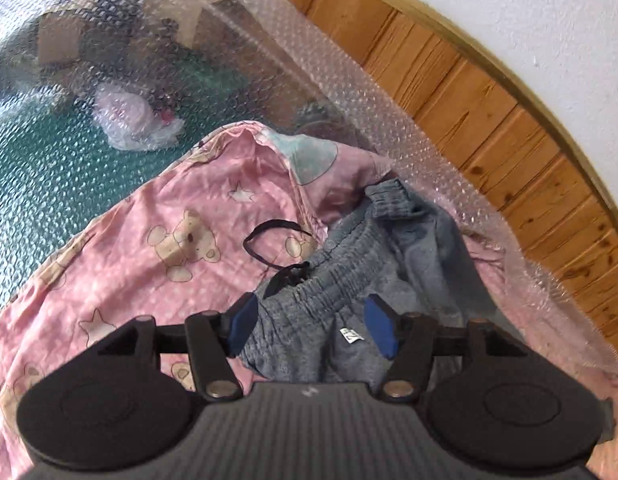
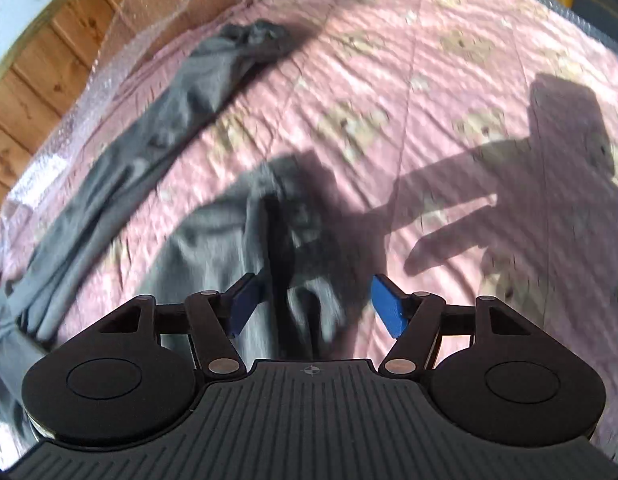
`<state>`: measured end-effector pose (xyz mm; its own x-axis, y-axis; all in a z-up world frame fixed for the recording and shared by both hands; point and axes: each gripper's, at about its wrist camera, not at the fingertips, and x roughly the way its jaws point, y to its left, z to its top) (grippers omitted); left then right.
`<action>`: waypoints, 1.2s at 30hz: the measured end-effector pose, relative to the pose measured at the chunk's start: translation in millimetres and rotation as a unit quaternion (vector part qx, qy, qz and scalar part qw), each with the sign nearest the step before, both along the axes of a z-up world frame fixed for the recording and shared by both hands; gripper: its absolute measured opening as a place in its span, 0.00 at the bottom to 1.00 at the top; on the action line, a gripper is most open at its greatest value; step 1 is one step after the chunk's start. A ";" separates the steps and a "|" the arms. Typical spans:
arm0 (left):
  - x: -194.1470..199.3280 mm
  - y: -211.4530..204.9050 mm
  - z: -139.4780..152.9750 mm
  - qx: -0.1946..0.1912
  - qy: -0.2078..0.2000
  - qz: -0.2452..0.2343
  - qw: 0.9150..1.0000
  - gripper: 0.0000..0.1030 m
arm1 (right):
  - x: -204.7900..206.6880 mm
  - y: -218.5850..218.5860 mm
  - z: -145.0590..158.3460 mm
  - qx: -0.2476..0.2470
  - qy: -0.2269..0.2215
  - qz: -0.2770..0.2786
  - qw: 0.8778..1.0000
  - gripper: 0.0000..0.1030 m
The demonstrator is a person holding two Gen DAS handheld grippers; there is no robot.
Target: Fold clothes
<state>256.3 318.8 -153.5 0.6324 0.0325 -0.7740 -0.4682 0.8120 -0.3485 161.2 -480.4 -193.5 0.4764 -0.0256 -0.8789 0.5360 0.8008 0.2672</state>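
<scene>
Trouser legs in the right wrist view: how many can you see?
2. One trouser leg stretches along the left side toward the wooden wall; the other lies bunched just ahead of the open right gripper. Both rest on the pink sheet.

Setting: domestic room, most likely a bedroom. Evidence: ahead of and beneath both grippers lies a pink sheet (image 1: pixel 157 208) printed with teddy bears and stars, the sort of bedding found in a home. Grey sweatpants (image 1: pixel 349 264) lie on it, ordinary household laundry. Up and to the right of the left gripper runs wood panelling (image 1: pixel 489 112) with a brass-coloured trim (image 1: pixel 509 76), and a white plastered wall (image 1: pixel 529 8) above it. Bubble wrap (image 1: pixel 349 92) covers the surface beyond the sheet, ahead and to the left; through it, cardboard (image 1: pixel 57 40) and a small bundle show, blurred.
</scene>
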 end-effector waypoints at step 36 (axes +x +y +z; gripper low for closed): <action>-222.9 34.3 3.6 -0.111 -0.029 -0.073 0.991 0.11 | -92.6 -35.8 27.5 -0.069 0.056 -0.079 0.993 0.06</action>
<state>33.4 353.1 -149.9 0.6620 -0.2295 -0.7135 -0.3257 0.7694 -0.5496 68.6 -516.2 -165.9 0.3564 -0.2171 -0.9087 0.6786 0.7287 0.0920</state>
